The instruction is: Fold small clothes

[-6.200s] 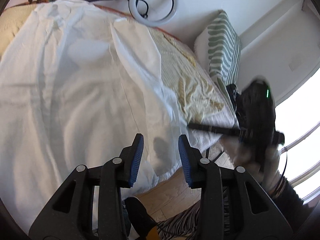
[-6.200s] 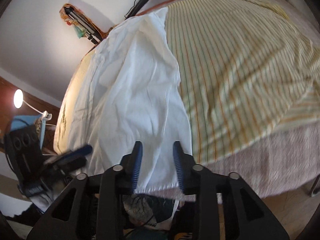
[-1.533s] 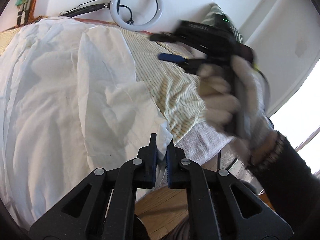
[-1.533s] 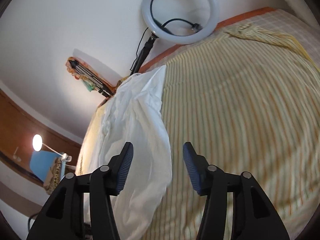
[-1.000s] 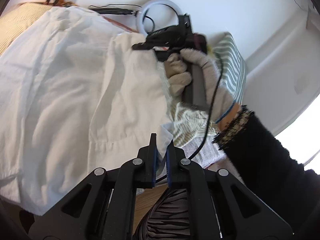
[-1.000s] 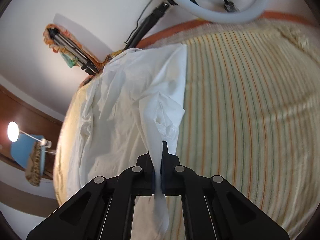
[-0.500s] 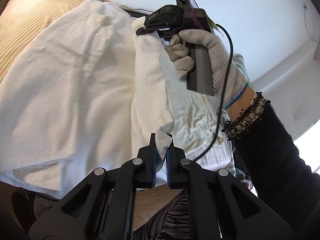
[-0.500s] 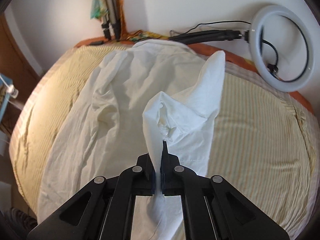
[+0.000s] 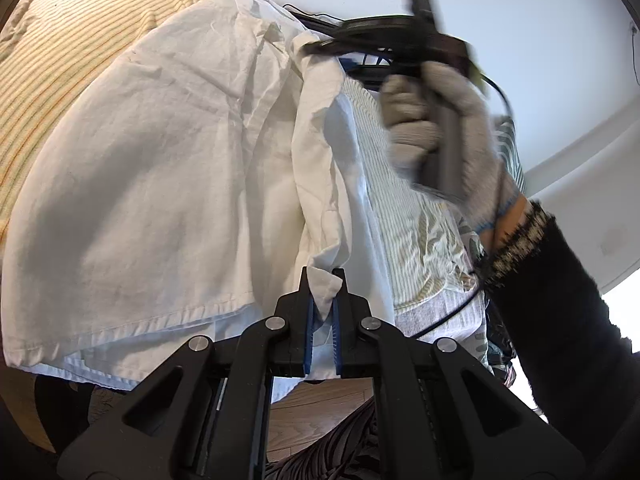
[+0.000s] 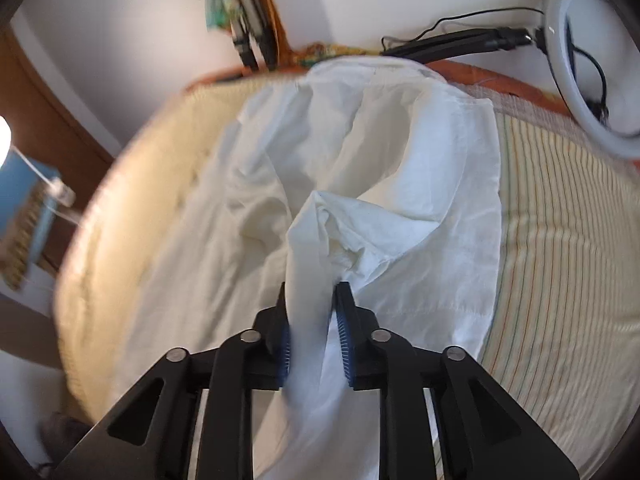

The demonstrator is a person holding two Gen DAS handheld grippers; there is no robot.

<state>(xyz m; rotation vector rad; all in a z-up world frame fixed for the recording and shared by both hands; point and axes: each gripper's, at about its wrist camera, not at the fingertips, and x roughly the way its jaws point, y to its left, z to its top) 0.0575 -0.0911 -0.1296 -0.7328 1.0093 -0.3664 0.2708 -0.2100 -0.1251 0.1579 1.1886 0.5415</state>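
Two black two-finger grippers with blue pads work on one wrinkled white cotton shirt point(image 9: 168, 184) that lies spread over a bed with a yellow striped cover point(image 9: 52, 60). At the near edge of the bed, the left gripper point(image 9: 322, 312) has its jaws pressed together on a small corner of the shirt's folded side, and the cloth stands up in a peak between the pads. From that pinch a long fold of the shirt runs up the bed to the right gripper point(image 10: 312, 332), held in a hand wearing a grey knitted glove point(image 9: 440, 128) over a black sleeve. That tool's jaws have just been opening: they now stand slightly apart, with a bunched strip of the white fabric between them; the far pad is clear of it, the near one is blurred. A white ring light point(image 10: 592, 80) on a black arm leans at the wall beyond the bed.
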